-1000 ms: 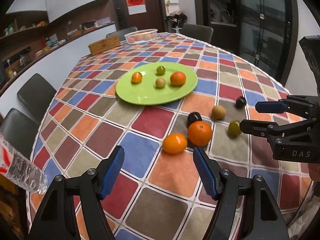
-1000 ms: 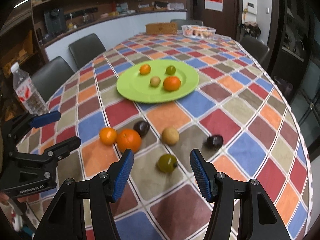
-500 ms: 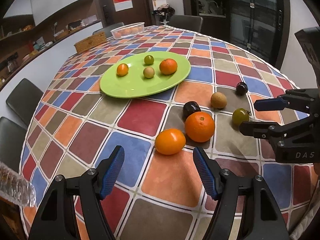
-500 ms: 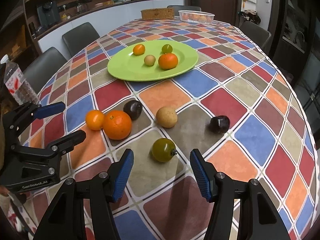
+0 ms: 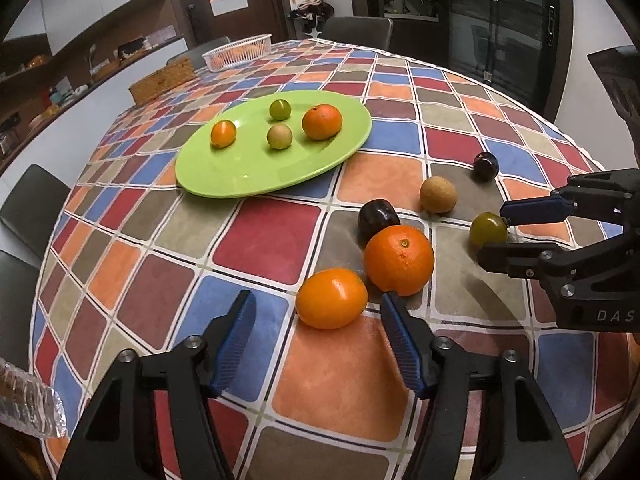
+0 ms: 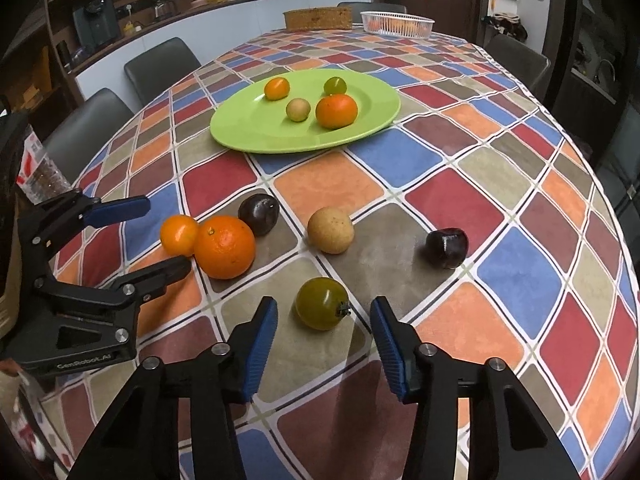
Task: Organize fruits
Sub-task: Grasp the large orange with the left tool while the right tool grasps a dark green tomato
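The small orange fruit (image 5: 331, 298) and the green tomato (image 6: 322, 303) lay near the tabletop's near edge, short of the green plate (image 5: 248, 176). Both looked light, smooth, apt to roll and bruise; take each across its middle. The left gripper (image 5: 318, 340) and right gripper (image 6: 324, 344) were closing, jaws not yet touching them.
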